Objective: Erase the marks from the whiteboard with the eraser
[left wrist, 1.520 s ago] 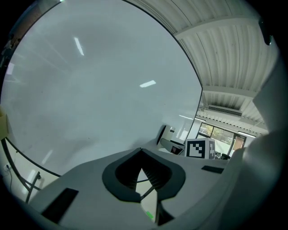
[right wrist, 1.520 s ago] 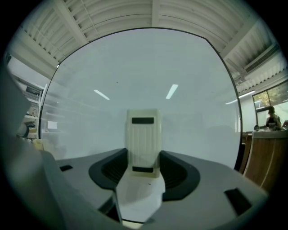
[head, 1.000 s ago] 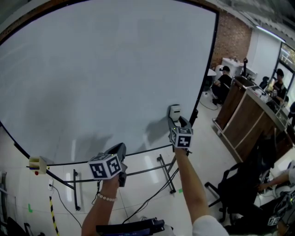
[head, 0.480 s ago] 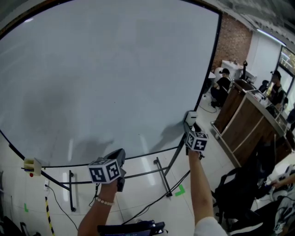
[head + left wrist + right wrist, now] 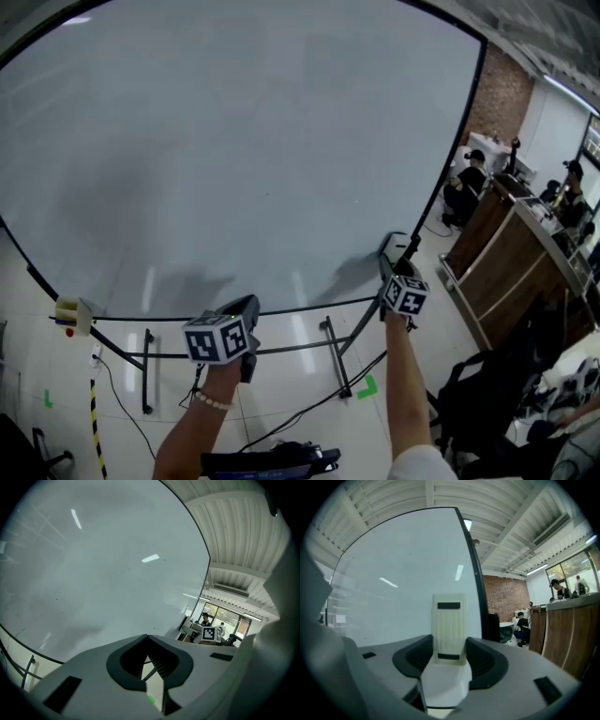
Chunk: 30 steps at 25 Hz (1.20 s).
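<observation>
A large whiteboard (image 5: pixel 234 141) fills the head view; its surface (image 5: pixel 93 564) looks wiped, with only faint grey smudges. My right gripper (image 5: pixel 396 255) is shut on a cream-white eraser (image 5: pixel 449 625), held at the board's lower right corner, close to the black frame. In the head view the eraser (image 5: pixel 393 246) shows just above the marker cube. My left gripper (image 5: pixel 246 309) hangs below the board's bottom edge, jaws closed together with nothing between them (image 5: pixel 150 667).
The board stands on a black metal stand (image 5: pixel 333 347) over a tiled floor. A small yellow-white holder (image 5: pixel 71 314) is clipped at the board's lower left. People sit at desks and a wooden counter (image 5: pixel 525 253) to the right. A black office chair (image 5: pixel 487 394) is nearby.
My right gripper has carried the eraser rightward and slightly down along the board to its lower right corner. The left gripper has stayed about where it was.
</observation>
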Available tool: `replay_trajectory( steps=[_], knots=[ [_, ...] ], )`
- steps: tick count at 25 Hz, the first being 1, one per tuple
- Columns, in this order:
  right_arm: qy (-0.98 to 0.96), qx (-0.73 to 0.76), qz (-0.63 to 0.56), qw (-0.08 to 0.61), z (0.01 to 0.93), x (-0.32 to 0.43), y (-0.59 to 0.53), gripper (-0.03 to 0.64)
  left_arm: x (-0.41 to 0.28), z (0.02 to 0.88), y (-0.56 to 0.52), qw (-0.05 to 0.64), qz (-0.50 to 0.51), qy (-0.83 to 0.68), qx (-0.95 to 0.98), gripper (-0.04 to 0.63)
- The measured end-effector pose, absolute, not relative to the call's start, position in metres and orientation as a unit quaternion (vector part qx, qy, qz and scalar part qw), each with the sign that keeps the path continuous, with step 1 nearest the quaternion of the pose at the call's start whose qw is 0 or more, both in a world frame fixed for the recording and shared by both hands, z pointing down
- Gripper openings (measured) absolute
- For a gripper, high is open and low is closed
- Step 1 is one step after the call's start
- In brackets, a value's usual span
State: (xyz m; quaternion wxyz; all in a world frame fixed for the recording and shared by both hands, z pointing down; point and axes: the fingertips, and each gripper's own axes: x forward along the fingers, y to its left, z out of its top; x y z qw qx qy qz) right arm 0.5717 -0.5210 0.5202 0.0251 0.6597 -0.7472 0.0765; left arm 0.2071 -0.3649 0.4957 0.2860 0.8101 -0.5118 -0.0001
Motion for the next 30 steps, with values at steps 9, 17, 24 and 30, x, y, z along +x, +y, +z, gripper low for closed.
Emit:
replay_trajectory(
  steps=[9,17,24,30],
  knots=[
    [-0.762,0.644,0.056,0.044,0.518,0.429,-0.49,0.238,0.128,0.504,-0.344,0.288,-0.004,-0.55,0.784,-0.012],
    [-0.775,0.626,0.074,0.042,0.534,0.323,-0.47,0.238,0.047,0.505,-0.319,0.294,-0.014,-0.576,0.763,-0.012],
    [-0.797,0.598,0.074,0.047,0.537,0.213,-0.448,0.238,-0.025,0.505,-0.294,0.299,-0.022,-0.589,0.75,-0.012],
    [-0.819,0.567,0.078,0.046,0.54,0.116,-0.426,0.239,-0.092,0.509,-0.27,0.294,-0.017,-0.609,0.736,-0.012]
  ],
)
